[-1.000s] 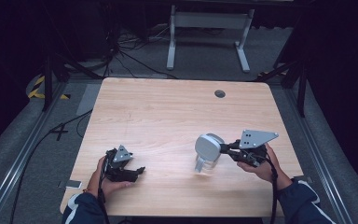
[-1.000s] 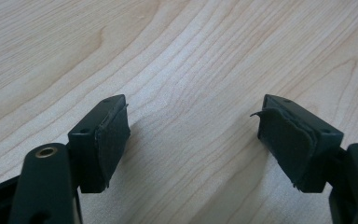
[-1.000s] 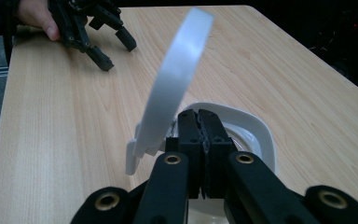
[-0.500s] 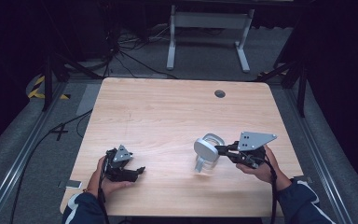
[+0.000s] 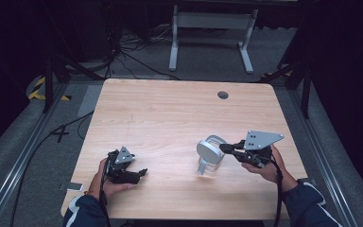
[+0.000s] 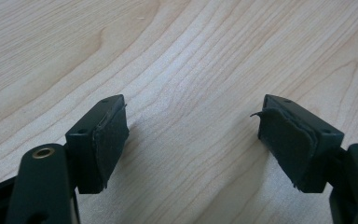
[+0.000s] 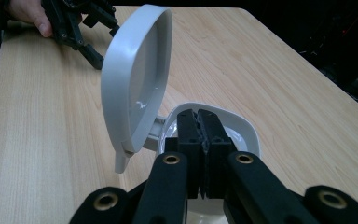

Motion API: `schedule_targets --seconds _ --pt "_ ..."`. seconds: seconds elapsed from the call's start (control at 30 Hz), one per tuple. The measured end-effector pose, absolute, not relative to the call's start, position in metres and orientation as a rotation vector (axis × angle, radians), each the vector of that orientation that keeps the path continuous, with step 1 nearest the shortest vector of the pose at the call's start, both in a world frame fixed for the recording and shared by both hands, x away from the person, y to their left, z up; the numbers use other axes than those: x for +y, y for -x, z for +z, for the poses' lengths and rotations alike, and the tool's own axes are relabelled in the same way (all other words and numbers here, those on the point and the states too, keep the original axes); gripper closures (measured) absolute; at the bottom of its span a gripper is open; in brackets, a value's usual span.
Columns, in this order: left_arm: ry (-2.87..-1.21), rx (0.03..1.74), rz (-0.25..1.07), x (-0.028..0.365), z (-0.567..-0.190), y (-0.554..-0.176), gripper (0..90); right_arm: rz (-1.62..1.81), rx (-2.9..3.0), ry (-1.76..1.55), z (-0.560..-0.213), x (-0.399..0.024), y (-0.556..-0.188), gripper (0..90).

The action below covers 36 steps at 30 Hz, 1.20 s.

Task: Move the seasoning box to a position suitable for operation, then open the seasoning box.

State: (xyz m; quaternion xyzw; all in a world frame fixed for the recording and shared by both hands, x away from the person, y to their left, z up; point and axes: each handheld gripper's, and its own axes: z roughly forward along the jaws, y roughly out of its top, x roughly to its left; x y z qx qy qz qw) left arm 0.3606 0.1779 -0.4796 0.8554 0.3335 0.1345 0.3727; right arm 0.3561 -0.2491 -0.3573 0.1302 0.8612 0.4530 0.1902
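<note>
White plastic, glossy: the container (image 7: 214,135) stands on the right half of the wooden table (image 5: 170,113), near the front edge, with its hinged lid (image 7: 135,79) swung up and standing nearly on edge beside the open rim. The right gripper (image 7: 199,126) sits over that rim with its jaws pressed together; whether they pinch the rim's edge or merely rest closed above it I cannot tell from here. A second ago the lid in the high view looked rounder and faced more toward the camera; now it (image 5: 208,150) leans further back, away from the gripper, so the mouth of the container lies clear (my guess is that the opening is about done). The container itself has slid a little toward the table's centre. The left gripper (image 5: 142,171) lies well apart at the front left, where it was before, its jaws spread wide over bare wood, grasping nothing.
</note>
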Motion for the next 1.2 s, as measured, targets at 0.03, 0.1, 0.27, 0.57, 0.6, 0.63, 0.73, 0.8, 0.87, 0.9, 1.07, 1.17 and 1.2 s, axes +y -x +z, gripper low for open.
schedule_targets --seconds 0.03,0.1,0.27,0.57,0.6,0.63,0.73,0.8,0.87,0.9,1.07,1.17,1.2 --pt "-2.192 0.855 0.345 0.178 -0.48 -0.361 24.2 1.271 2.419 -0.368 -0.357 -0.25 -0.356 88.9" --pt "-2.192 0.855 0.345 0.178 -0.48 -0.36 24.3 1.265 2.413 -0.363 -0.356 -0.251 -0.356 88.9" --pt "-2.19 0.854 0.351 0.178 -0.48 -0.36 24.5 1.253 2.409 -0.364 -0.354 -0.252 -0.356 88.7" --pt "-2.192 0.853 0.344 0.178 -0.48 -0.36 24.4 1.24 2.389 -0.381 -0.35 -0.26 -0.356 88.2" --pt "-2.192 0.853 0.344 0.178 -0.48 -0.36 24.4 1.231 2.382 -0.38 -0.349 -0.262 -0.356 87.5" --pt "-2.191 0.853 0.345 0.178 -0.48 -0.36 24.4 1.212 2.374 -0.381 -0.349 -0.263 -0.355 86.5" --pt "-2.194 0.859 0.342 0.178 -0.479 -0.36 24.2 1.191 2.36 -0.405 -0.348 -0.272 -0.354 84.7" --pt "-2.188 0.856 0.342 0.178 -0.48 -0.361 24.0 1.14 2.351 -0.418 -0.348 -0.279 -0.353 81.4" --pt "-2.188 0.855 0.344 0.178 -0.48 -0.361 24.0 1.108 2.339 -0.431 -0.349 -0.286 -0.353 80.4" --pt "-2.188 0.855 0.343 0.178 -0.48 -0.361 24.0 1.102 2.336 -0.443 -0.349 -0.29 -0.352 79.4" --pt "-2.188 0.856 0.342 0.178 -0.48 -0.361 24.0 1.06 2.333 -0.492 -0.351 -0.306 -0.352 72.5" --pt "-2.193 0.858 0.338 0.178 -0.479 -0.361 24.0 1.028 2.334 -0.536 -0.356 -0.315 -0.352 62.5" --pt "-2.19 0.853 0.338 0.177 -0.48 -0.361 23.8 1.011 2.336 -0.56 -0.36 -0.319 -0.352 58.8"
